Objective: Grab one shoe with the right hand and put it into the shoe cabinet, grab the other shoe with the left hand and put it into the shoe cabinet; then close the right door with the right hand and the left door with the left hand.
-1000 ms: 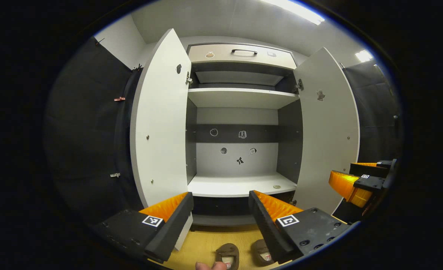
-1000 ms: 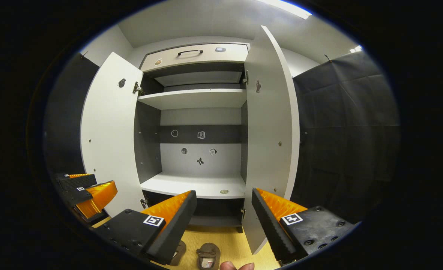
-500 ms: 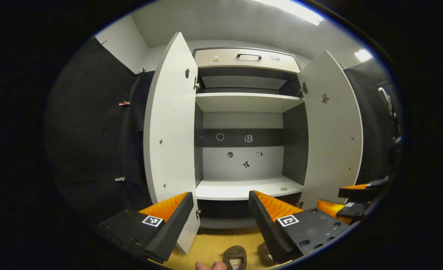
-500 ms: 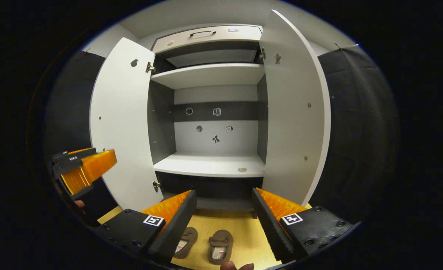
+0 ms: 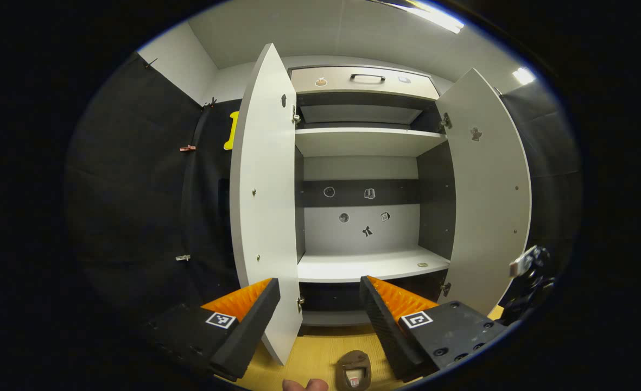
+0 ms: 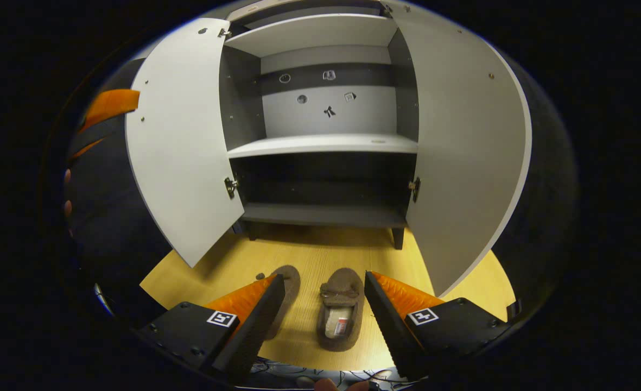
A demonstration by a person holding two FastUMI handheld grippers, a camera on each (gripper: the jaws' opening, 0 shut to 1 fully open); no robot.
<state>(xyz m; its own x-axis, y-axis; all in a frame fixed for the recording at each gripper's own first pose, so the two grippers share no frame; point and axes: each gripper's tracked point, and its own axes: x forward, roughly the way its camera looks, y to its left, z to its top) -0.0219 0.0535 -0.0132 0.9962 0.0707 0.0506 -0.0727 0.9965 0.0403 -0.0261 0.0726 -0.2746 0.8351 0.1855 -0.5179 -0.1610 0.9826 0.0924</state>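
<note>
Two brown slippers lie side by side on the wooden floor in front of the open shoe cabinet (image 6: 325,214). In the right gripper view, the right slipper (image 6: 342,312) lies below and between the fingers of my open right gripper (image 6: 323,278). The left slipper (image 6: 289,282) is partly hidden behind that gripper's left finger. The right gripper hangs above the slippers without touching them. My left gripper (image 5: 318,281) is open and empty, held higher and facing the cabinet's middle shelf (image 5: 372,266). One slipper (image 5: 354,370) shows at the bottom of the left gripper view. The left gripper (image 6: 108,103) also appears at the right gripper view's upper left.
Both cabinet doors stand wide open, the left door (image 5: 266,206) and the right door (image 5: 488,190). A drawer with a handle (image 5: 366,79) tops the cabinet. The bottom compartment (image 6: 323,184) is dark. Black cloth walls close in both sides.
My right gripper has tilted down and lowered toward the slippers, which now lie between its fingers. The left gripper shifted slightly left; the right gripper dropped from its view.
</note>
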